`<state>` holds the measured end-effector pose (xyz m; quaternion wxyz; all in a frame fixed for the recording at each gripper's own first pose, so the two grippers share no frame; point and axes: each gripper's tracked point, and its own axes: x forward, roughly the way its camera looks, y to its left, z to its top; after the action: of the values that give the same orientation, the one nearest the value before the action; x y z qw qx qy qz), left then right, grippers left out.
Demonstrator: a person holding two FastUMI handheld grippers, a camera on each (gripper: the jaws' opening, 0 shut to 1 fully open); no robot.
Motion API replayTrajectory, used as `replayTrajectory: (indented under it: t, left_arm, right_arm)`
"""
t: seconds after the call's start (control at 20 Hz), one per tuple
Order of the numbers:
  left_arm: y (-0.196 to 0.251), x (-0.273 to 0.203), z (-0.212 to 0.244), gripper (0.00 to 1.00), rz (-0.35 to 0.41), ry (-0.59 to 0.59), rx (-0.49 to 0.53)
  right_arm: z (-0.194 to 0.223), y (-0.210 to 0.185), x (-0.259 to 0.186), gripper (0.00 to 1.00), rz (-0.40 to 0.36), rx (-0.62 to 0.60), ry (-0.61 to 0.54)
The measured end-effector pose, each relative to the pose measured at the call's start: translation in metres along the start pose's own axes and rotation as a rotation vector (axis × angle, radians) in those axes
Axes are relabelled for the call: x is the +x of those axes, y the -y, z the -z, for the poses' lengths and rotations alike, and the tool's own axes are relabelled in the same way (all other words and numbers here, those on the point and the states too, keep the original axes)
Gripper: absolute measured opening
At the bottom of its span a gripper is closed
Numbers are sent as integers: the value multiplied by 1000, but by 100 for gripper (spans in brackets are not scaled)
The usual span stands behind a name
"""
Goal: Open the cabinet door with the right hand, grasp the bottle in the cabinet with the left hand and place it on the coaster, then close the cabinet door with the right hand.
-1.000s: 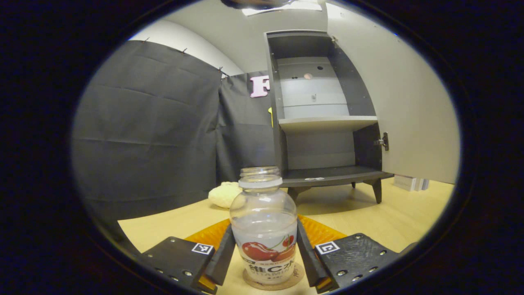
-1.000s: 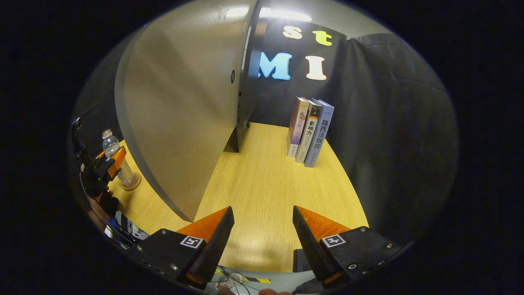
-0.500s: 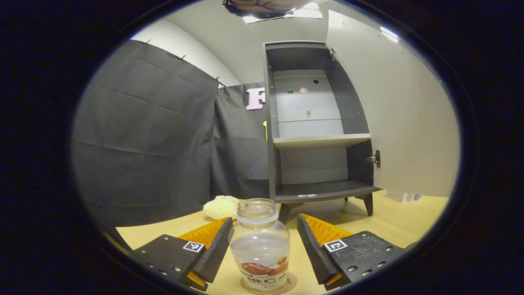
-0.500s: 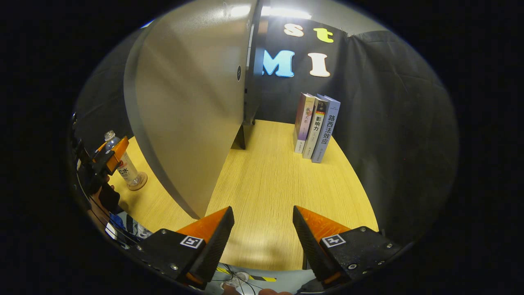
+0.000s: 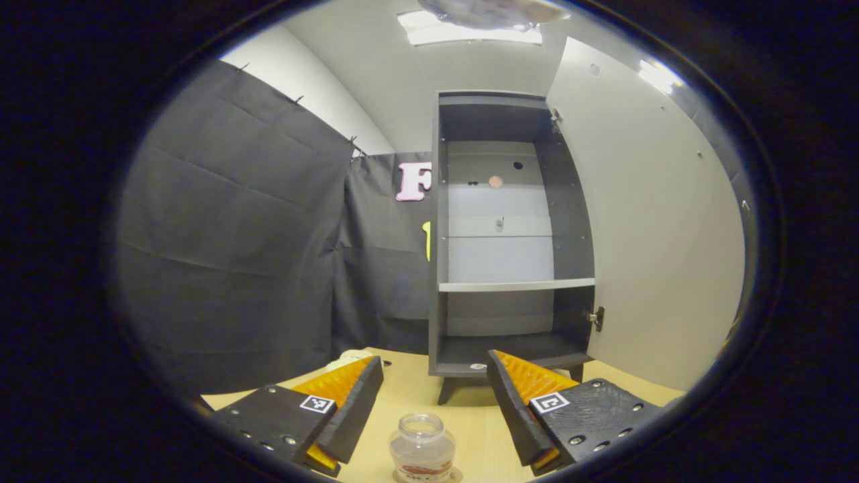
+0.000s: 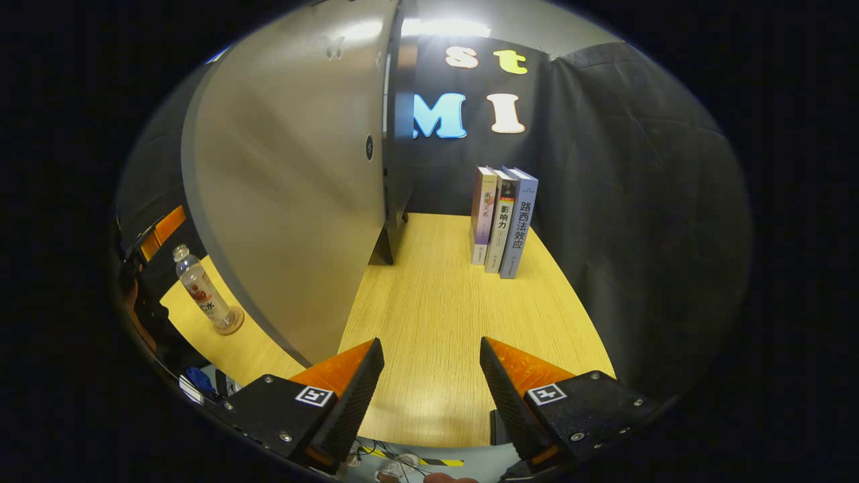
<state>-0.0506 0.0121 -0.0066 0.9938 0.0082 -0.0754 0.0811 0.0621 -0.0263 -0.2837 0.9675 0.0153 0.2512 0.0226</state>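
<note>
The clear bottle (image 5: pixel 422 451) with a cherry label stands upright on a round cork coaster (image 5: pixel 451 475) on the wooden table. My left gripper (image 5: pixel 435 396) is open above it, its fingers apart and off the bottle. Behind stands the dark cabinet (image 5: pixel 504 235) with its pale door (image 5: pixel 654 228) swung wide to the right. In the right gripper view the bottle (image 6: pixel 201 292) sits on the coaster (image 6: pixel 230 323) at far left, beyond the open door (image 6: pixel 295 194). My right gripper (image 6: pixel 429 372) is open over the table, to the right of the door's edge, holding nothing.
Three books (image 6: pixel 502 218) stand upright at the back of the table (image 6: pixel 443 302), against the black cloth. A pale lumpy object (image 5: pixel 349 357) lies left of the cabinet's feet. The cabinet has one shelf (image 5: pixel 515 286) and its compartments look bare.
My left gripper has let go of the bottle and risen away from it; the bottle stays on the coaster. The right gripper has barely shifted beside the open door.
</note>
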Motion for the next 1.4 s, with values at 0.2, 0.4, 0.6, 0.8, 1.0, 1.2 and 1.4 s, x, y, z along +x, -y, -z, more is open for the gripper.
replayTrajectory:
  t: [0.2,0.4,0.6,0.8,1.0,1.2,1.4]
  left_arm:
    - [15,-3,-51,90,15,-22,-81]
    - [17,-6,-107,86,-13,-13,-25]
    - [44,4,-137,94,48,-47,-34]
    - [56,11,-160,93,60,-35,-22]
    - [73,16,-182,89,96,-25,31]
    - [91,22,-178,84,138,-44,28]
    - [114,25,-176,93,212,-60,59]
  right_arm:
    - [-30,3,-10,89,-16,58,44]
    - [-85,14,-33,89,-20,75,161]
    - [-135,23,-55,89,-12,59,267]
    - [-178,24,-69,89,-29,82,337]
    - [-210,24,-79,89,-47,111,401]
    - [-229,23,-86,89,-40,121,442]
    - [-246,13,-97,89,-49,97,488]
